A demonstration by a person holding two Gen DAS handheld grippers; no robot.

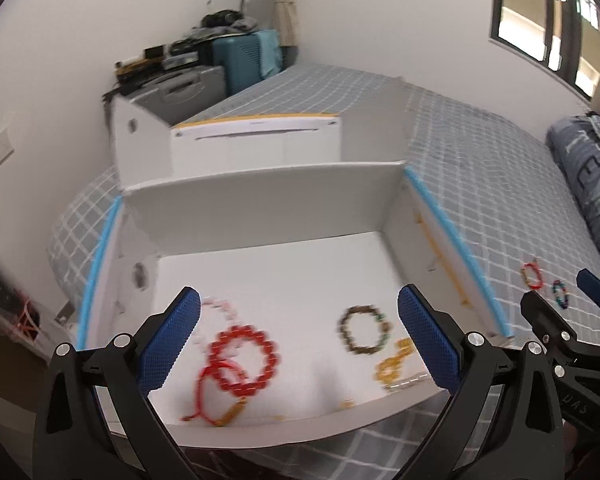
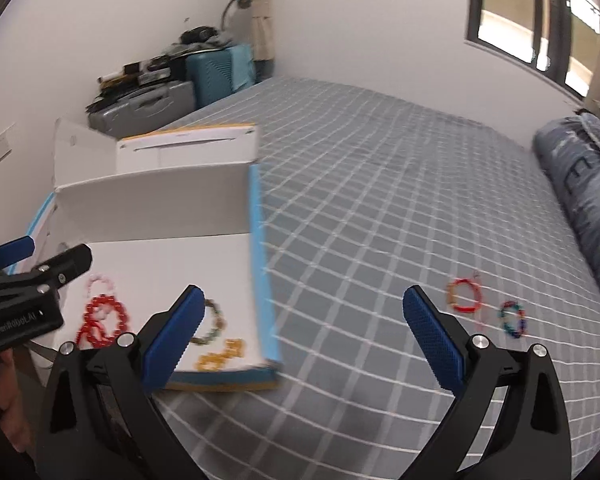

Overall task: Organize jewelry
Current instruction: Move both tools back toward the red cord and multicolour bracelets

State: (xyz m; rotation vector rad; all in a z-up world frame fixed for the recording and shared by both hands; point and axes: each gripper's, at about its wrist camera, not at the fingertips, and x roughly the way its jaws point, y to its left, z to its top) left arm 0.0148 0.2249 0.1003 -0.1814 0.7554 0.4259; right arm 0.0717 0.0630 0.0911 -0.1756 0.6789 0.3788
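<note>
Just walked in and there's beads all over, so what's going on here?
A person is sorting bracelets into an open white cardboard box on a grey checked bedspread. The left gripper hangs open over the box, which already holds a red bead bracelet, a brown bead bracelet and others. The right gripper is open and empty. A red-orange bracelet and a multicoloured bracelet lie on the bedspread, not yet boxed.

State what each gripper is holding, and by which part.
Nothing. The left gripper and the right gripper both stand open and empty; the bracelets lie loose in the white box and on the bed.
</note>
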